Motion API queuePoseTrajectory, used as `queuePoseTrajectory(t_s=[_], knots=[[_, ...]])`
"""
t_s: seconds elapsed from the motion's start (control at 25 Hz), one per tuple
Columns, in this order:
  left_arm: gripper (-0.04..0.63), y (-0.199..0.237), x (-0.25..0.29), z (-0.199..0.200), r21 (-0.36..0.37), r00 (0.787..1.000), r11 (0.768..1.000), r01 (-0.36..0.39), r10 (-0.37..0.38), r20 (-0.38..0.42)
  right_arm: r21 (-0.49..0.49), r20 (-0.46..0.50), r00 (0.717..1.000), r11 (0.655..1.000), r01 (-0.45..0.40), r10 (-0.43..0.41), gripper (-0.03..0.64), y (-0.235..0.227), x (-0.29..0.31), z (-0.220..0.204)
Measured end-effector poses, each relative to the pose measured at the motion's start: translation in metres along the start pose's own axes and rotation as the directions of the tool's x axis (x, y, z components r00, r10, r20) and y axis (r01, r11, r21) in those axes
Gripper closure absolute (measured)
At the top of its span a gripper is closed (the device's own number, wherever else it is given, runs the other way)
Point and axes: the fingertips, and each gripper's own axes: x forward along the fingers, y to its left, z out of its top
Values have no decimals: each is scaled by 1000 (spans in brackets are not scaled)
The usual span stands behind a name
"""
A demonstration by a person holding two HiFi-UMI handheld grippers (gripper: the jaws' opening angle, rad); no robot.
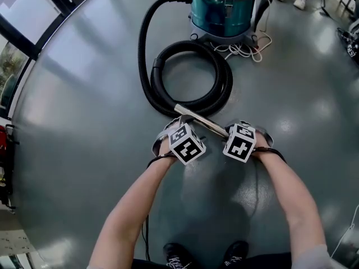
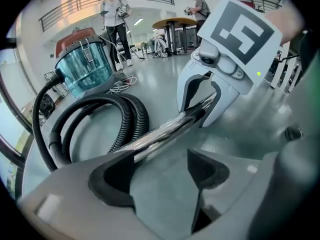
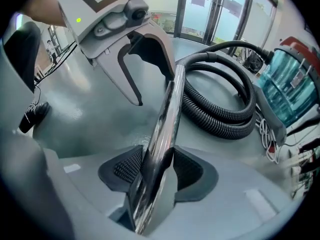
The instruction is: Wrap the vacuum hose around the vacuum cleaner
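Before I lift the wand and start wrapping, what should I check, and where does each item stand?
1. Right gripper clamped on the chrome wand: ok, both pads are shut on it.
2. Left gripper gripping the wand: not ok, its jaws are apart and the wand runs past one pad, unclamped.
3. Black hose joined to the vacuum cleaner: ok, it enters near the canister's top.
4. Hose free of knots: ok, it lies in one loose coil on the floor.
5. White power cord clear of the hose: cannot tell, it is bunched at the canister's base right beside the coil.
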Motion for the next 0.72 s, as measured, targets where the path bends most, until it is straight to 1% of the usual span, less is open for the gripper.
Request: queuePoseTrajectory(t_s=[0.28,0.44,0.52,0.56,0.64,0.72], knots=[[267,1,-5,-1,-90,999,996,8,-4,52,9,24,1000,1000,-7,6,397,0,14,-2],[298,-3,-8,3,-122,998,992,14,-6,65,41,62,998,999,-18,16,397,0,12,-1],[312,-5,-9,6,-142,997,990,17,-7,71,60,73,997,998,-13,8,383,-2,13,-4],[323,-6,-11,8,-147,997,989,15,-4,74,69,77,997,998,-11,5,365,-3,13,-6],[371,-6,-15,10,-145,997,989,6,5,73,89,89,996,996,-16,8,333,-4,9,-8],[421,-5,-19,13,-133,997,991,-4,14,70,104,111,994,994,-24,12,327,-6,4,-9]])
